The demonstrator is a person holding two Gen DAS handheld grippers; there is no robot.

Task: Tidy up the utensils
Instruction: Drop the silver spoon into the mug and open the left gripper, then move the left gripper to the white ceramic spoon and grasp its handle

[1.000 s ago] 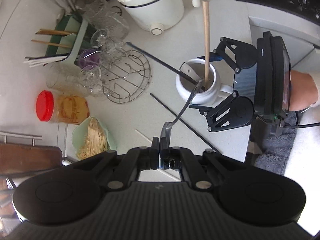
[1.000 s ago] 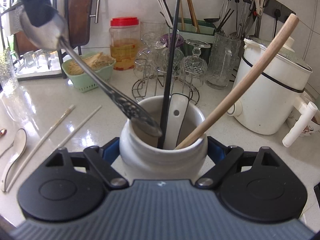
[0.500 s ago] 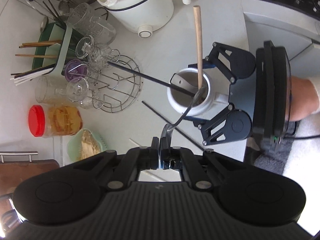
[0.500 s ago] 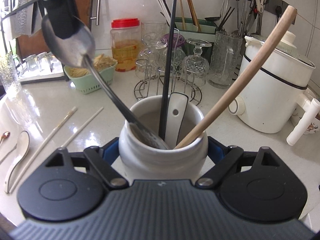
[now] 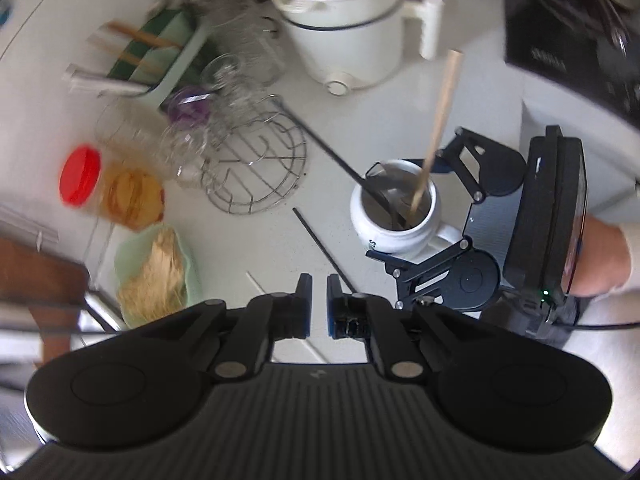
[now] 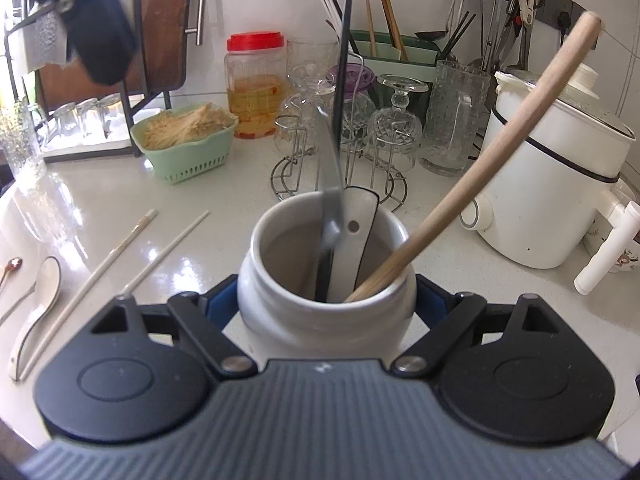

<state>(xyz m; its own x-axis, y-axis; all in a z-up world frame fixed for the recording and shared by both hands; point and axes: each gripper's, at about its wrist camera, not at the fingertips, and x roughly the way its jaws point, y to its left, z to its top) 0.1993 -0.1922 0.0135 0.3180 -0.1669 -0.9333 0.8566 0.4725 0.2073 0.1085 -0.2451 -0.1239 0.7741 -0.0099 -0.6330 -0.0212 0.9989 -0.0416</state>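
My right gripper (image 6: 326, 314) is shut on the white ceramic jar (image 6: 280, 280), one finger on each side. In the jar stand a wooden stick (image 6: 500, 152), a black chopstick (image 6: 342, 92), a white spoon handle (image 6: 354, 232) and a blurred metal spoon (image 6: 330, 184) that leans on the far rim. My left gripper (image 5: 319, 284) hangs above the counter, left of the jar (image 5: 394, 236). Its jaws are opening and nothing is between them. Two white chopsticks (image 6: 120, 248), a white ceramic spoon (image 6: 36, 296) and a small copper spoon (image 6: 12, 266) lie on the counter to the left. A black chopstick (image 5: 320, 244) lies near the jar.
Behind the jar stand a wire rack with glasses (image 6: 344, 128), a glass pitcher (image 6: 456, 116), a red-lidded jar (image 6: 254, 84), a green basket (image 6: 188, 144) and a green utensil holder (image 6: 392, 50). A white electric pot (image 6: 560, 168) is at the right. A stove (image 5: 572, 40) is beyond it.
My left gripper let go of the metal spoon, which now sits in the jar. The jaws parted a little and the left hand rolled and shifted. The right gripper kept still.
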